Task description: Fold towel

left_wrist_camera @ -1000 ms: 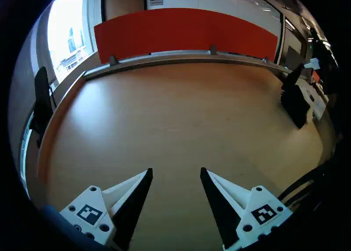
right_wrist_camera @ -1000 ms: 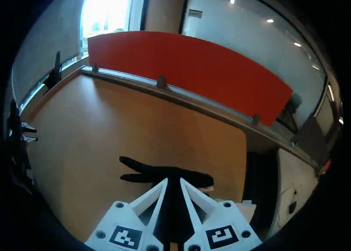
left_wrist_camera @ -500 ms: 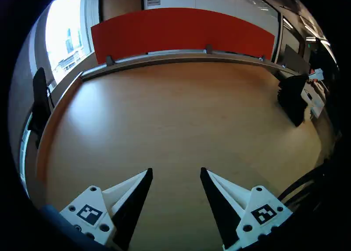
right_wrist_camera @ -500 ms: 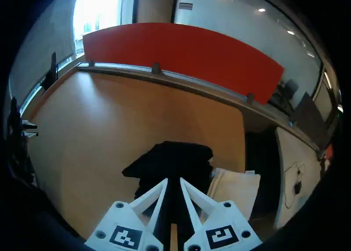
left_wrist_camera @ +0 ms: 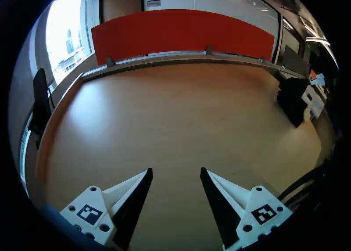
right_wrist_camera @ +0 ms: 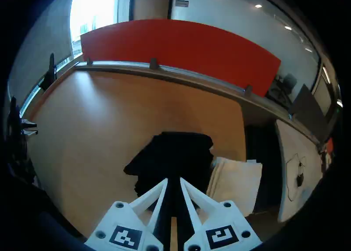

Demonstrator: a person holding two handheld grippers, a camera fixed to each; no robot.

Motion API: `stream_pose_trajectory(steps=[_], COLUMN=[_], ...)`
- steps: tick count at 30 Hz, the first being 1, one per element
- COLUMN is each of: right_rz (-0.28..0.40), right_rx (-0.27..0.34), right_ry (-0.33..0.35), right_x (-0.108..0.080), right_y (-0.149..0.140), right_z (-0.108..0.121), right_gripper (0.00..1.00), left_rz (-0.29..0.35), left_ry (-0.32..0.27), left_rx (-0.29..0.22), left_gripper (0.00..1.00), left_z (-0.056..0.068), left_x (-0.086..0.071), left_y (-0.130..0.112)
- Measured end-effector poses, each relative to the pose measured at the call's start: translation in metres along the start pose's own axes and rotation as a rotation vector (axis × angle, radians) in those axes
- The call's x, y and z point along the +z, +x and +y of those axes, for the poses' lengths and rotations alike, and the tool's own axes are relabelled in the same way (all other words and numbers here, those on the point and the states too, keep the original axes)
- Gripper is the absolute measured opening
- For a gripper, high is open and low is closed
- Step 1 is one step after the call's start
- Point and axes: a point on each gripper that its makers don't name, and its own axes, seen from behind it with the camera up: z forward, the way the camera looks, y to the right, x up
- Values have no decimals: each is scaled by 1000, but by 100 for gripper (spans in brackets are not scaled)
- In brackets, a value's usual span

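The right tool [right_wrist_camera: 173, 183] has its fingers pressed almost together. Dark cloth fills the narrow slot between them, so it appears to be pinching an edge of the black towel [right_wrist_camera: 175, 152]. The towel lies bunched just ahead of the tips, near the right edge of the wooden worktop [right_wrist_camera: 87, 119], with a pale folded cloth [right_wrist_camera: 234, 181] just beside it. The left tool [left_wrist_camera: 174, 174] is spread wide and empty. It hovers over bare worktop, well apart from the towel, which seems to be the dark heap at the far right of the left gripper view. A red divider panel [left_wrist_camera: 184, 31] closes the back of the worktop.

The step in hand looks like bringing the towel onto open wood and spreading it flat. To do that well, the right tool should pinch firmly and draw the towel clear of the pale cloth so the two do not tangle. The left tool should cross over and take a second corner on the same edge, gripping a single layer, so the towel can be stretched smooth before any fold.
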Motion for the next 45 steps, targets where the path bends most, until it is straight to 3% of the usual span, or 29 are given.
stream_pose_trajectory(steps=[12,30,45], right_rz=[-77,-175,-210], right_rx=[76,144,192], right_ry=[-45,-94,-122], right_x=[10,39,52], right_y=[-49,-102,-121], right_z=[26,45,51], right_gripper=[5,5,5], left_rz=[-5,-19,-25], left_ry=[4,23,34], left_rx=[6,4,2], left_gripper=[80,80,80], left_z=[-2,-8,-10], left_x=[-1,-3,-5], left_y=[-1,-10,-12])
